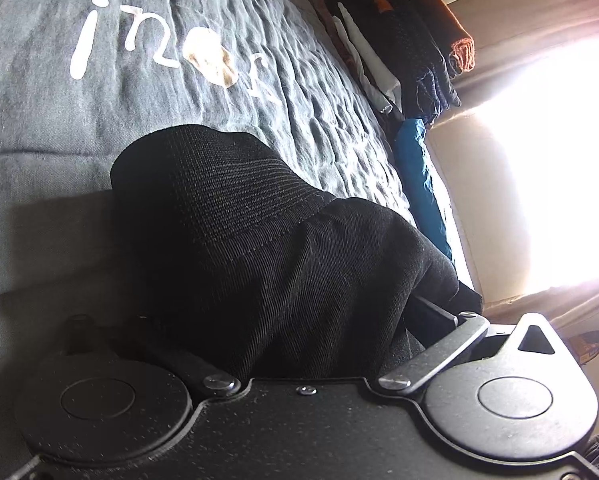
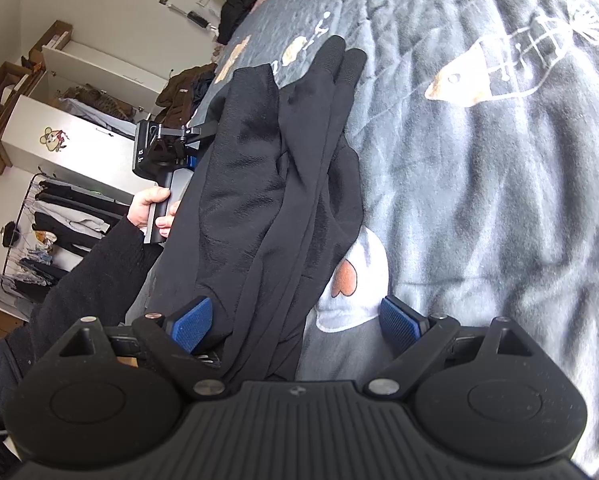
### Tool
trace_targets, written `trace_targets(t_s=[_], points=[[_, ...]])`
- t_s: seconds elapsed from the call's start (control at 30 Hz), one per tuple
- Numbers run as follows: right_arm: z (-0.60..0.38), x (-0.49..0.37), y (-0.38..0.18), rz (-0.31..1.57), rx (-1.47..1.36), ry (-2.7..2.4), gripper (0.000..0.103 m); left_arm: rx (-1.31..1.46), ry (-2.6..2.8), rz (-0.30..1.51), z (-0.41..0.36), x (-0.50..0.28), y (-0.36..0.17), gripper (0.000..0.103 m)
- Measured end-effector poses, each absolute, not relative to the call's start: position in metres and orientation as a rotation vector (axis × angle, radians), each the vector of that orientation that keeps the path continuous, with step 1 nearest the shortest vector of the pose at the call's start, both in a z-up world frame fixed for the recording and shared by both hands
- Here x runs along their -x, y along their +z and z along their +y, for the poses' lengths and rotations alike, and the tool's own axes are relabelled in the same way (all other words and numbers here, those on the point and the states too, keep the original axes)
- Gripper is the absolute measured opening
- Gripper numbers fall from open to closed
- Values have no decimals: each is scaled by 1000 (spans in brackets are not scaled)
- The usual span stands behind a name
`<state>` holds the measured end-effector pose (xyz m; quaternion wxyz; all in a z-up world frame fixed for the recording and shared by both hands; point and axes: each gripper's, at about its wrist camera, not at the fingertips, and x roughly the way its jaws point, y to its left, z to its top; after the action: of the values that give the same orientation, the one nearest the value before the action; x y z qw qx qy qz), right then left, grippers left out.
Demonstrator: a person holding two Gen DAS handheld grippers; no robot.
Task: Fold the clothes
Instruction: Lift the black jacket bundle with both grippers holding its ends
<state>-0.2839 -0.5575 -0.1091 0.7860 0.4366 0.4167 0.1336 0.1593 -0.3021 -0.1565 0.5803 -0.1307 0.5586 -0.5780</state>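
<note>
right gripper: agape | left gripper: unclear (garment-draped) | bedspread: "in"

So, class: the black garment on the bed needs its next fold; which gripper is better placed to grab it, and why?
Probably the right gripper: its jaws stand open with the black garment lying between its blue pads. The left gripper is smothered in cloth.

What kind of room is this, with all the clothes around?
Most likely a bedroom at home. The work surface is a bed with a grey quilt printed with fish; an open wardrobe with a rail of hanging clothes stands beside it, and folded clothes are stacked by a curtained window.
</note>
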Motion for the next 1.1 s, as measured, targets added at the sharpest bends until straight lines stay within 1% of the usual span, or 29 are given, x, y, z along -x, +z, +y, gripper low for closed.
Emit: trace_targets(t_s=[0.07,0.2,0.23,0.4,0.7,0.9,1.1], points=[[-561,284,-109,938,-994,291,92,308,-1356,1295,-301,-159,-157,103],[-563,275,-110,999,-1127,365,102,309,-1361,1287,-300,-158,-157,103],[-562,271,-114,1025,-1152,375,103,309,-1362,1285,-300,-158,-157,103],[-560,252,-125,1071,-1239,380,103,308,-1370,1267,-301,-156,-157,103],[-527,212,-133,1155,-1220,450,103,305,-1379,1255,-302,-155,-157,103],[-522,200,-136,1162,-1263,445,103,305,-1383,1247,-302,-154,-158,103],[-498,195,-113,1136,-1230,481,103,312,-1391,1248,-301,-156,-159,103]])
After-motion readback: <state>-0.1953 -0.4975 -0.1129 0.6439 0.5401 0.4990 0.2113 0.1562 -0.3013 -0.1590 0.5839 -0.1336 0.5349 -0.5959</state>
